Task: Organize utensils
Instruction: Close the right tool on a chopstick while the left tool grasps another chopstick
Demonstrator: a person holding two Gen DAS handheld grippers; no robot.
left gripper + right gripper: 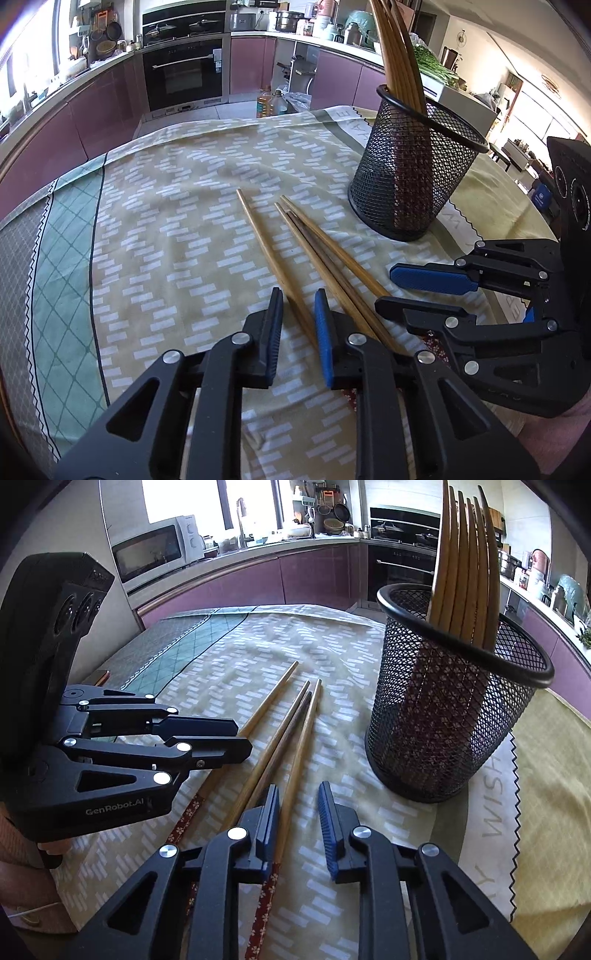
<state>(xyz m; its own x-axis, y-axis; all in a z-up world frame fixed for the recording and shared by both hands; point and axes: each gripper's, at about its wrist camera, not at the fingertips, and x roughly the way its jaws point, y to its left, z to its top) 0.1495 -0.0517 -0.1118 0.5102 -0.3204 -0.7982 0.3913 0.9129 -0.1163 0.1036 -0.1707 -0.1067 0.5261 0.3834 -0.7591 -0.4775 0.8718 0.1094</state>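
Several wooden chopsticks (314, 254) lie side by side on the patterned tablecloth (166, 206); they also show in the right wrist view (280, 723), with red flowered handle ends near me. A black mesh holder (410, 173) stands to their right, with several chopsticks (399, 55) upright in it; it shows in the right wrist view (454, 698) too. My left gripper (298, 317) is open, low over the table, astride the leftmost chopstick. My right gripper (298, 812) is open just above the rightmost chopstick's handle. Each gripper shows in the other's view (413, 291) (240, 738).
The table's far edge (221, 122) faces a kitchen floor with oil bottles (271, 101), an oven (184, 74) and purple cabinets. A microwave (155, 552) stands on the counter at the left in the right wrist view.
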